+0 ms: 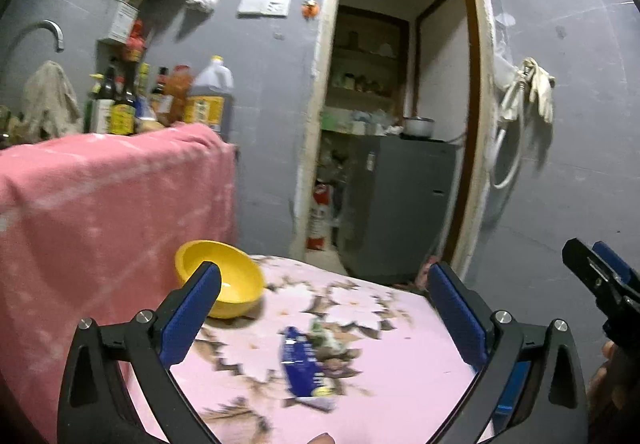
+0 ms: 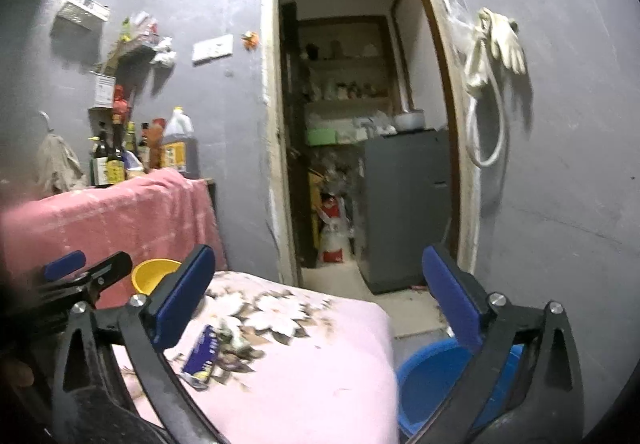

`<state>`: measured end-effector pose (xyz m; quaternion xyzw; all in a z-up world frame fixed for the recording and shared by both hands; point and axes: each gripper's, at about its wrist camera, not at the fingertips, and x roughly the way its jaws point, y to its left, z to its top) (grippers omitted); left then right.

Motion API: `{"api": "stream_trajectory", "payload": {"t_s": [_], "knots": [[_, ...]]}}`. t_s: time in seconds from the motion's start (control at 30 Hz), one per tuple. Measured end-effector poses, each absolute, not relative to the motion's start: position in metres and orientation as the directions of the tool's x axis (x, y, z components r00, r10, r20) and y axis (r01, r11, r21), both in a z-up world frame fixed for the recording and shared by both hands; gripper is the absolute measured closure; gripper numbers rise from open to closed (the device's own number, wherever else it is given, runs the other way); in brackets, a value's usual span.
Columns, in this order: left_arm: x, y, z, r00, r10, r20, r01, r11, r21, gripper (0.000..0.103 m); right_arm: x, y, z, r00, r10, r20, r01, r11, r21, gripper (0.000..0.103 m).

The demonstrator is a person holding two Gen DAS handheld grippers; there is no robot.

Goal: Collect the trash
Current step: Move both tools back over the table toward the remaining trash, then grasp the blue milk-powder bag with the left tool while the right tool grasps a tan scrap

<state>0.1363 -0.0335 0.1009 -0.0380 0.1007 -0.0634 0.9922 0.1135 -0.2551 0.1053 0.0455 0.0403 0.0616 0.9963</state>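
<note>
A blue snack wrapper [image 1: 300, 364] [image 2: 202, 358] lies flat on the pink floral tablecloth [image 1: 400, 364] [image 2: 320, 364]. A small crumpled pale scrap [image 1: 324, 336] [image 2: 232, 336] lies against its far end. My left gripper [image 1: 324, 272] hovers above the table, open and empty, with the wrapper below and between its fingers. My right gripper [image 2: 318, 256] is also open and empty, held over the table's right side. A blue bin [image 2: 432, 376] stands on the floor just right of the table, partly hidden behind the right finger.
A yellow bowl [image 1: 228, 280] [image 2: 154, 274] sits at the table's far left. Behind it a pink cloth [image 1: 100, 203] covers a counter with several bottles [image 1: 120, 103]. An open doorway shows a grey cabinet [image 1: 400, 203]. Gloves [image 1: 536, 91] hang on the right wall.
</note>
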Motion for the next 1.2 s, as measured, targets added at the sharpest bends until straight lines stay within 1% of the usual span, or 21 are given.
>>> {"api": "stream_trajectory", "payload": {"t_s": [0.2,0.4,0.53,0.97,1.13,1.2], "knots": [[0.119,-0.005,0.095,0.984,-0.059,-0.168,0.05,0.997,-0.058,0.002,0.114,-0.227,0.101,0.982,0.18,-0.057,-0.175,0.981,0.083,0.0],[0.11,0.016,0.082,0.988,-0.018,-0.154,0.012,0.999,-0.037,0.002,0.118,-0.205,0.087,0.969,0.234,-0.081,-0.229,0.971,0.066,0.001],[0.11,0.021,0.071,0.987,-0.004,-0.163,0.0,1.0,-0.024,0.002,0.121,-0.198,0.076,0.961,0.258,-0.097,-0.254,0.966,0.053,0.0],[0.142,0.016,0.035,0.966,-0.001,-0.26,0.003,1.0,0.009,0.002,0.161,-0.199,0.04,0.937,0.271,-0.221,-0.275,0.961,0.014,0.0],[0.165,0.011,0.024,0.945,-0.012,-0.328,0.015,1.0,0.005,0.002,0.182,-0.202,0.03,0.92,0.275,-0.279,-0.283,0.959,0.013,0.0],[0.177,0.01,0.018,0.93,-0.022,-0.368,0.022,1.0,-0.003,0.002,0.194,-0.204,0.025,0.908,0.282,-0.311,-0.29,0.957,0.022,0.001]]}}
